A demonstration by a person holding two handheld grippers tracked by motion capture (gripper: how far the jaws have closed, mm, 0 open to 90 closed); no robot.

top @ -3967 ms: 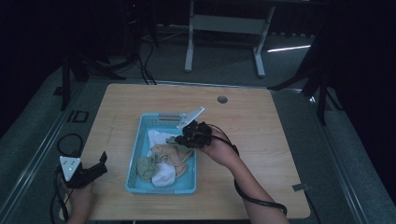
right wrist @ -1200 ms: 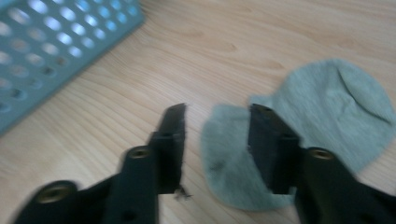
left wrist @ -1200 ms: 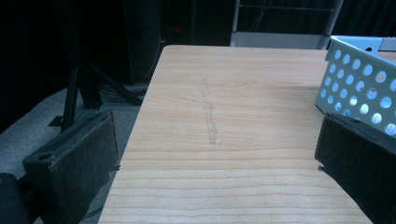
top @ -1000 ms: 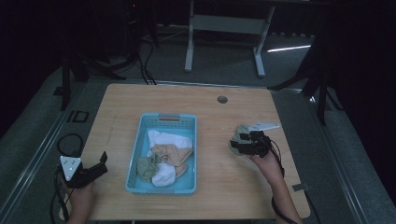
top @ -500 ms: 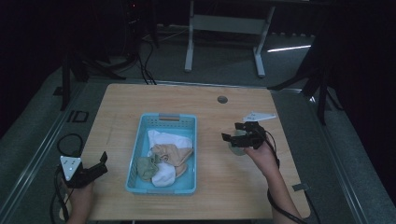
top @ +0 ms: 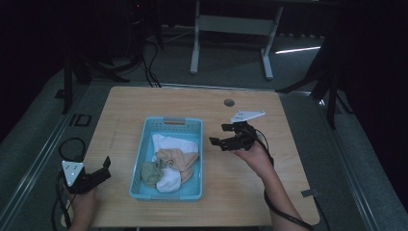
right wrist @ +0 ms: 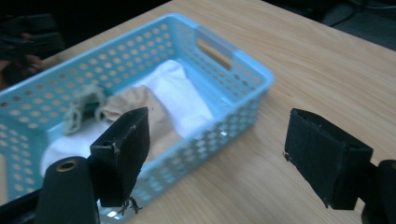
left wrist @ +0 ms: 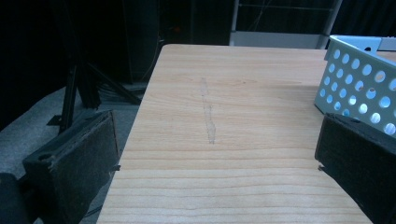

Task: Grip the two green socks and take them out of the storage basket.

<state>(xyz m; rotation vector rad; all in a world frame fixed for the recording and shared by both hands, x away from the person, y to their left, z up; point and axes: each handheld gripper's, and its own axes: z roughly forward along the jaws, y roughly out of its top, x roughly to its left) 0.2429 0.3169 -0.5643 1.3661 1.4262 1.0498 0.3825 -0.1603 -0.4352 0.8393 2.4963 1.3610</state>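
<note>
A light blue perforated basket (top: 144,144) stands mid-table with a white cloth (top: 173,143), a tan cloth (top: 178,158) and a green cloth (top: 150,172) in it. My right gripper (top: 217,134) hovers above the table just right of the basket and points at it. It is open; its jaws have just been opening wide and then easing in slightly, with nothing between them. In the right gripper view the gripper (right wrist: 215,135) faces the basket (right wrist: 252,70) and the white cloth (right wrist: 182,98). My left gripper (top: 103,169) rests open at the table's front left corner, left of the basket (left wrist: 364,88).
A round cable hole (top: 229,102) sits near the table's far edge. A small grey tab (top: 308,193) lies by the front right edge. Bare wood lies between my left gripper (left wrist: 215,144) and the basket. Dark floor, cables and a desk frame surround the table.
My right gripper has lifted from the table's right side and swung left toward the basket, with its jaws wider than a second ago. The left gripper has stayed put.
</note>
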